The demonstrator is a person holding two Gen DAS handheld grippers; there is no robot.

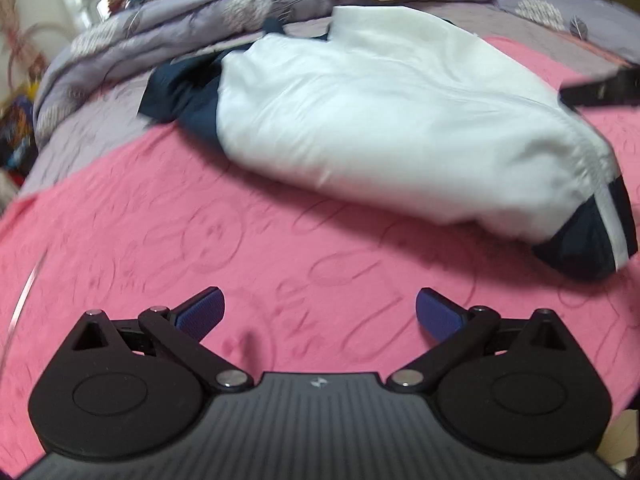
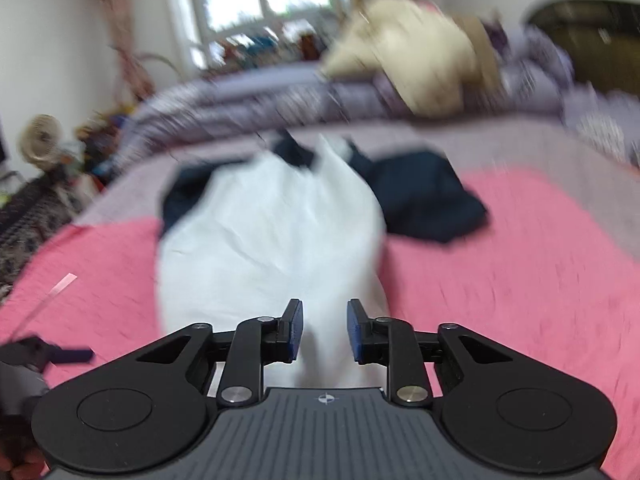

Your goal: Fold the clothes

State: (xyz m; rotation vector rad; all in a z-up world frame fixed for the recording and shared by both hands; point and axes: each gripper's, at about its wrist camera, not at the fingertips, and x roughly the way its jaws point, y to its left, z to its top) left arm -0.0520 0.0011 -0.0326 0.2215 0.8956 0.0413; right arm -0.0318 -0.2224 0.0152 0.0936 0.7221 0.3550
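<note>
You're over the bed (image 1: 168, 240), its pink cover spread wide with a lilac quilt (image 1: 168, 20) bunched along the far side. In the middle lies the white and navy jacket (image 1: 360, 120), on the pink cover with its far end reaching the lilac; the white body is lumped up, one dark sleeve (image 2: 424, 196) is spilled out to one side in the right wrist view, and the dark hem band is nearest you. By the look of it you're between folds: the body is gathered but not squared, and that sleeve is not yet tucked in.

Your left gripper (image 1: 320, 312) hangs over bare pink cover with jaws spread wide and nothing in them, well short of the jacket. Your right gripper (image 2: 324, 330) sits right at the jacket's near edge, jaws narrow but parted, white cloth showing in the gap, and the pads don't appear to pinch it.

Next, I'd say, you need a clean pinch on that near edge, then the loose sleeve brought across.

No readable writing anywhere; only a small emblem on each gripper body.
</note>
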